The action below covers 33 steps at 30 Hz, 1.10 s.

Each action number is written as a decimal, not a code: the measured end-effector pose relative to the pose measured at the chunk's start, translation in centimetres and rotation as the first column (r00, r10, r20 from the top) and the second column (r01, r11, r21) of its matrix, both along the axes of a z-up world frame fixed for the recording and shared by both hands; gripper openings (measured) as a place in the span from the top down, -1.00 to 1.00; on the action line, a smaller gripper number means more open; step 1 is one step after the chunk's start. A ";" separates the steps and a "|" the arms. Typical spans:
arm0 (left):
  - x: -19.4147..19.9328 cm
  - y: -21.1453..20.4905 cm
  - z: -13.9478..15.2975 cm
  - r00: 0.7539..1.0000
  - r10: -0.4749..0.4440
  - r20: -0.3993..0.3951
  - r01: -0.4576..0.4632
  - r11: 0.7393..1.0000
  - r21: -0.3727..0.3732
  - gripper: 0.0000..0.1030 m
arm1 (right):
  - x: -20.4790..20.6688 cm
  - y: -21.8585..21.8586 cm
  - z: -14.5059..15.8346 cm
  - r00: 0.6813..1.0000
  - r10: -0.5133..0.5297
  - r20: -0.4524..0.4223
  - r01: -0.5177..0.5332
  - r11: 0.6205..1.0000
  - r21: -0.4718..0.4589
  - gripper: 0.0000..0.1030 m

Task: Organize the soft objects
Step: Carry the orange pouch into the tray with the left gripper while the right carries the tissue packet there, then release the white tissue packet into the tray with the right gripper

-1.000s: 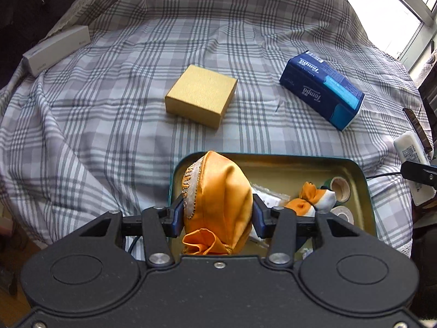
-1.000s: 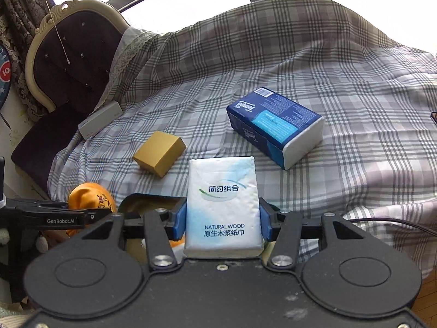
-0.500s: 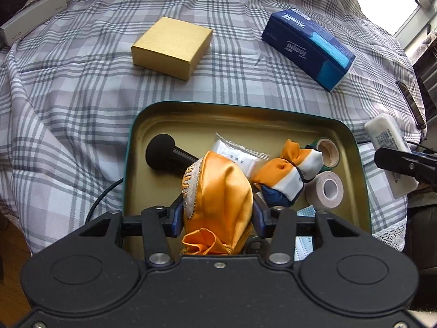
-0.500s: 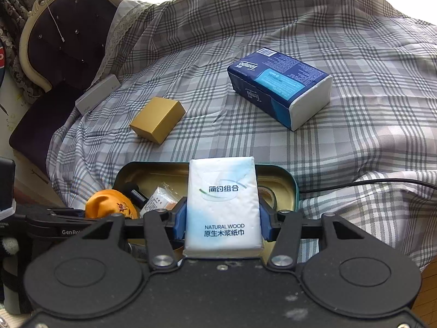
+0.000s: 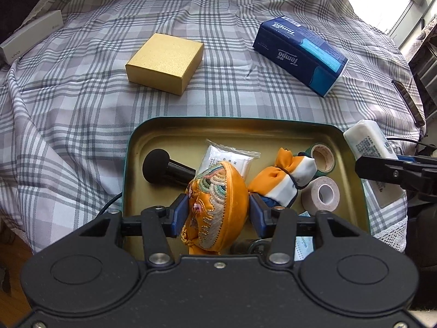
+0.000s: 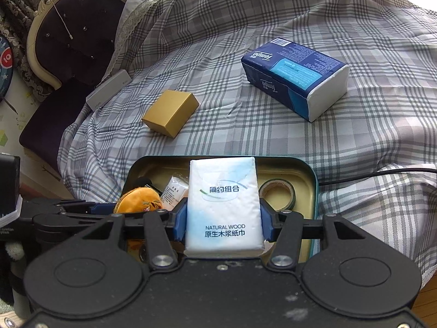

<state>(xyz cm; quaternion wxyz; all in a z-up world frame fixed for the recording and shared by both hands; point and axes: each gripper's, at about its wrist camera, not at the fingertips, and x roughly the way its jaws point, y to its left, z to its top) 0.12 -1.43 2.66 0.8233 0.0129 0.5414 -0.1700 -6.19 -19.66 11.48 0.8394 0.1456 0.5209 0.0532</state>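
Two soft things in play rn, one per gripper. Left gripper [image 5: 218,211] is pinching the orange pouch [image 5: 218,205] across its fat middle, pads squishing both sides; it hangs over the near end of the tin [image 5: 273,127]. Pouch looks light, puffy, satin so prob slippery, and the embroidery gives a bit of bite. I'd keep the hold at the belly, not the knotted tail under the fingers. Right gripper [image 6: 224,225] has the white tissue pack [image 6: 223,205] between its pads, low on the pack, w/ most of it sticking out past the fingertips. Its jaws just eased apart a little, but the pads look like they're touching both sides and the pack hasn't dropped, so imo it's held. Pack is light, squashy, plastic wrap = slick, so grab the long sides. Room-wise: tin's crowded. Beyond the left fingers sit a mic [image 5: 164,168], a sachet [image 5: 229,158], a striped bundle [image 5: 281,180] and two tape rolls [image 5: 322,175]. Free floor is mostly at the far wall of the tin and the left side by the mic. Raised rim all round, so clear it going in. Gold box [image 5: 166,63] and blue tissue pack [image 5: 300,52] are well beyond on the checked blanket [image 5: 82,95], no bother.
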 end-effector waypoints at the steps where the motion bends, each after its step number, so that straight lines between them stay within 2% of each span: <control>1: 0.0 0.1 0.2 1.000 0.004 0.009 -0.004 1.000 0.000 0.08 | 0.0 0.0 0.1 1.000 0.001 0.003 -0.001 1.000 0.001 -0.01; 8: 0.1 1.0 2.4 0.995 0.047 0.089 -0.048 0.999 0.007 0.08 | 0.1 0.1 0.2 1.000 0.010 0.008 -0.010 1.000 -0.001 -0.01; 15: 0.6 1.6 1.5 0.996 0.067 0.058 -0.068 0.998 0.018 0.08 | 0.1 0.6 0.2 0.999 0.040 0.010 -0.040 0.999 0.010 -0.02; 20: 0.6 1.5 1.1 0.996 0.071 0.045 -0.071 0.997 0.021 0.08 | 0.2 1.0 0.1 0.998 0.063 0.007 -0.063 0.998 0.022 -0.19; 33: 1.1 1.1 -0.1 0.994 0.108 0.017 -0.109 0.992 0.058 0.08 | 0.6 1.1 -0.4 0.999 0.037 -0.025 -0.038 0.998 -0.051 -0.18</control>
